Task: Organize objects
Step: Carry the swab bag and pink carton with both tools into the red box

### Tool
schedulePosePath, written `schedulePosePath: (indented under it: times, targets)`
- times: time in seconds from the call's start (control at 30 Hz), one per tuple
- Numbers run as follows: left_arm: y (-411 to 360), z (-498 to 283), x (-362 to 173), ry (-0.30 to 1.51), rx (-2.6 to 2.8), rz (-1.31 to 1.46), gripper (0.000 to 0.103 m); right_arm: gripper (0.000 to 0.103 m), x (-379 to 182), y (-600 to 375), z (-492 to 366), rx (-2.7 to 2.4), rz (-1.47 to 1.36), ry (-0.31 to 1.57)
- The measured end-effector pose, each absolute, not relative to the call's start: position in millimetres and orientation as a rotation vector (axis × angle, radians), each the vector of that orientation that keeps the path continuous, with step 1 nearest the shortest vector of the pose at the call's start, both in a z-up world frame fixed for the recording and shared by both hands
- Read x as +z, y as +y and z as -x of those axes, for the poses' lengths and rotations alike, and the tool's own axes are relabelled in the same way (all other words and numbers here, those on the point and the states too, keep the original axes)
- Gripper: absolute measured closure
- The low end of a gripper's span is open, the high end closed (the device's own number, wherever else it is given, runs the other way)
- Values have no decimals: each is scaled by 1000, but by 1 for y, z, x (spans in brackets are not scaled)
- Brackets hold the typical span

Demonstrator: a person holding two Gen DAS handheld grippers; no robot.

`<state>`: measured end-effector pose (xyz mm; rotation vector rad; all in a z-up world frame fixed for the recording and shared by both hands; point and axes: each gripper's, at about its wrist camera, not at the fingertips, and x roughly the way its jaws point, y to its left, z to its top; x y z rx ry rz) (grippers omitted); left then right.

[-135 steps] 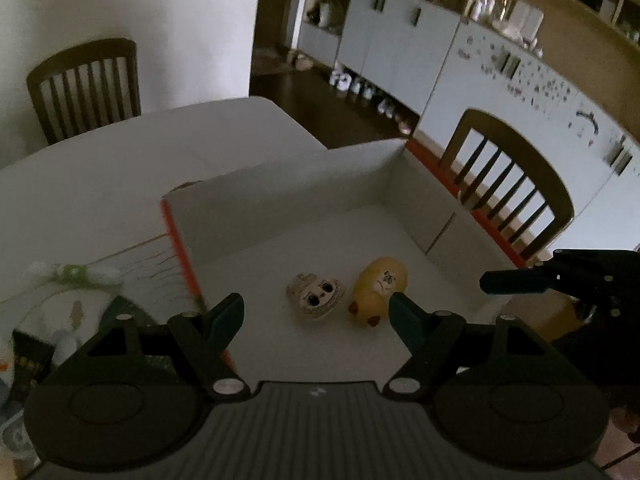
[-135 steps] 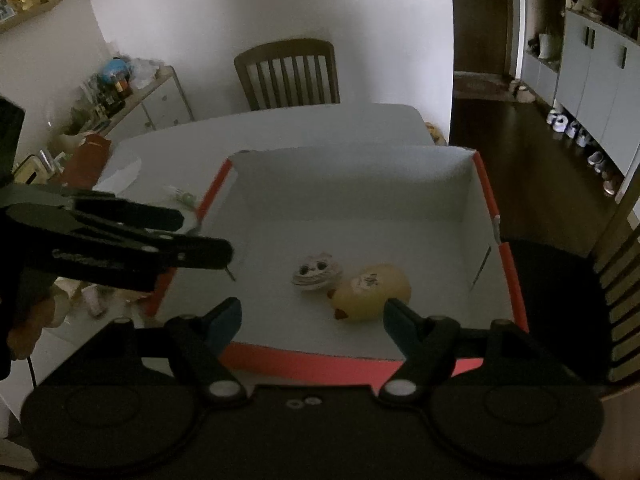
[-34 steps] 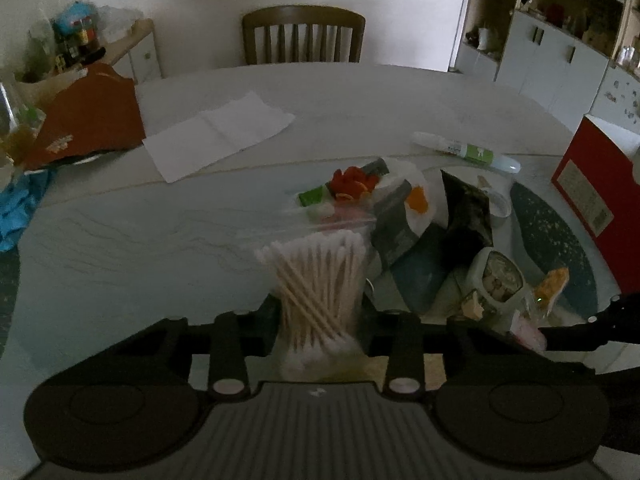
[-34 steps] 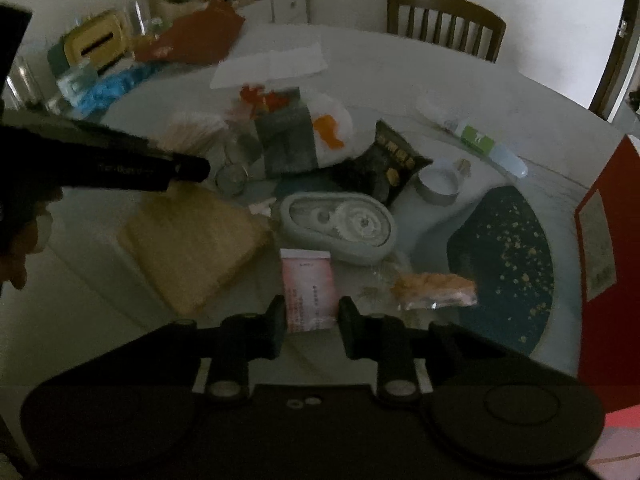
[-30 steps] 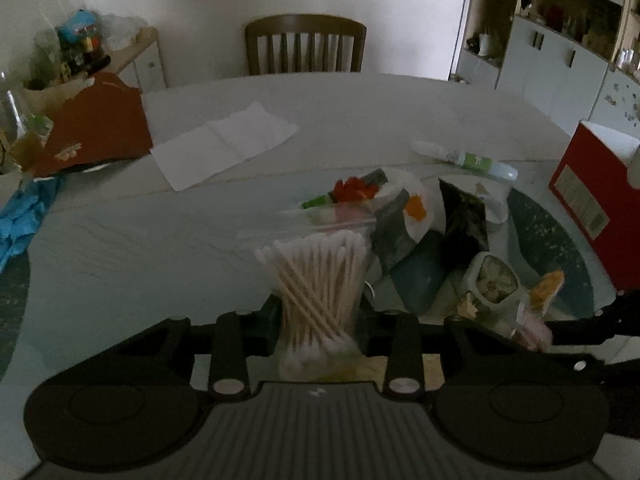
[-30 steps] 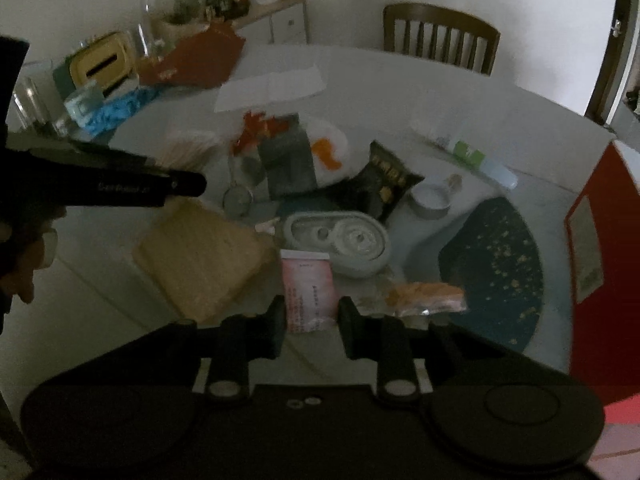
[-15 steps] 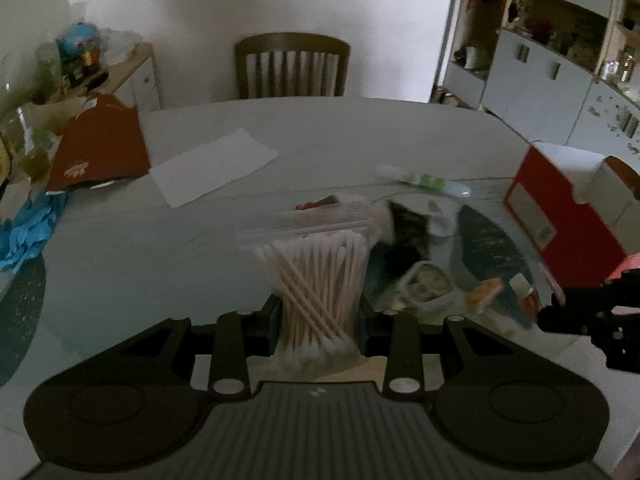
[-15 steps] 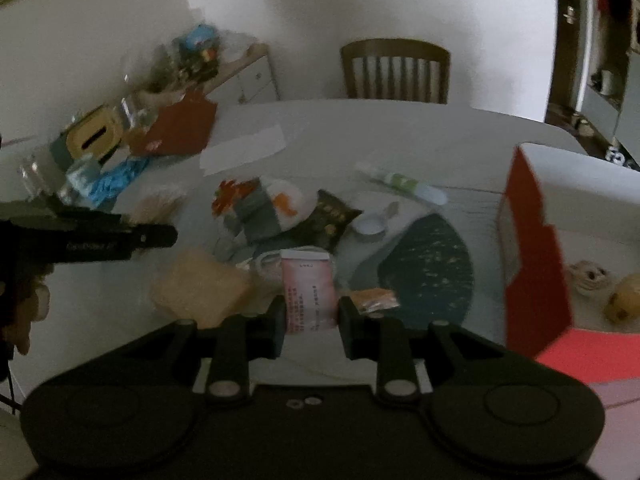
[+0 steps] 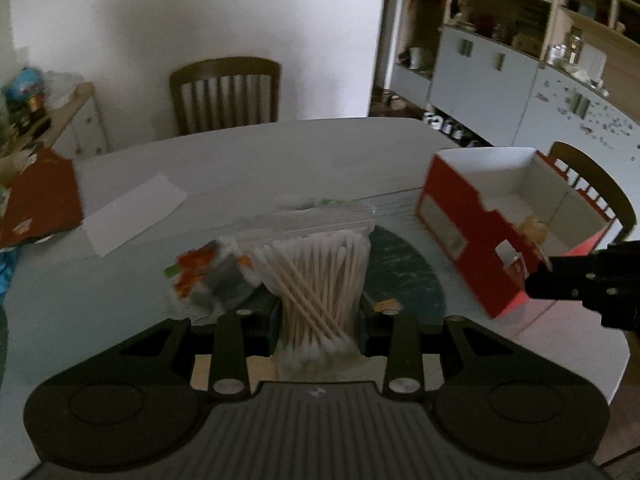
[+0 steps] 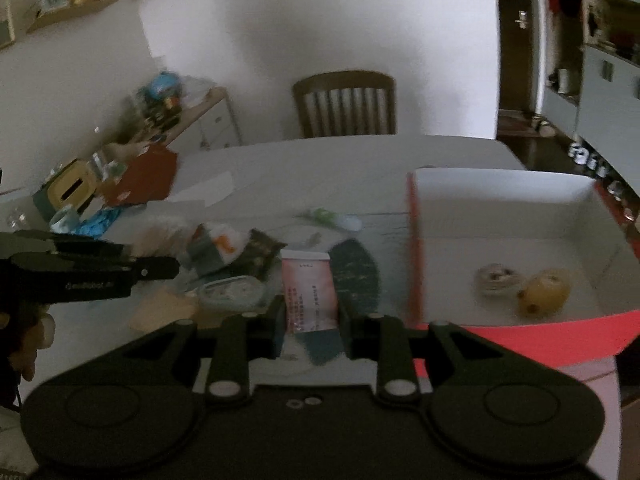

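Now, left hand-held gripper (image 9: 320,320): clamped on a clear bag of cotton swabs (image 9: 318,280), the bag pinched between both pads and raised above the worktop (image 9: 260,152).
Cotton swabs, axis: the sticks run roughly along the fingers, fanned and crossing, with the bag's sealed strip at the far end.
Right hand-held gripper (image 10: 310,320): clamped on a small pink sachet (image 10: 308,292) — its long axis lies along the fingers, white top edge pointing away from the camera.
Red box (image 10: 414,248): open-topped, white inside, at the worktop's right edge; one corner reaches toward the near edge.
Inside the box: a yellow round toy (image 10: 544,292) and a pale face-shaped toy (image 10: 496,278) just beside each other near the front wall; the rest of the floor is bare.
In the way: the box's tall left wall stands between the sachet and the box floor; in the left wrist view the right hand-held gripper crosses in front of the box's near corner.
Clutter in the worktop's middle: a white wrapper with orange print (image 9: 208,276), a dark snack pack (image 10: 260,254), an oval clear case (image 10: 232,292), a tan pad (image 10: 164,312) and a green-and-white tube (image 10: 336,218), close together on a dark green mat (image 10: 354,276).
Worktop's left edge: a folded white sheet (image 9: 132,212), a rust-red carton (image 9: 38,196) and blue gloves (image 10: 98,220).
Open room: the far half of the worktop, toward the wooden chair (image 9: 224,94), is bare.
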<state>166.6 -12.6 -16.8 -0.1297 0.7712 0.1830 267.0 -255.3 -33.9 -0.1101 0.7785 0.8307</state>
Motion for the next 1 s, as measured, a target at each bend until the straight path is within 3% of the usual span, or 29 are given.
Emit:
schedulePosePath:
  times: [1.0]
  targets:
    - [-185,-310,-16,797,-43,25,68,77,-49,-377,-385,694,70,792]
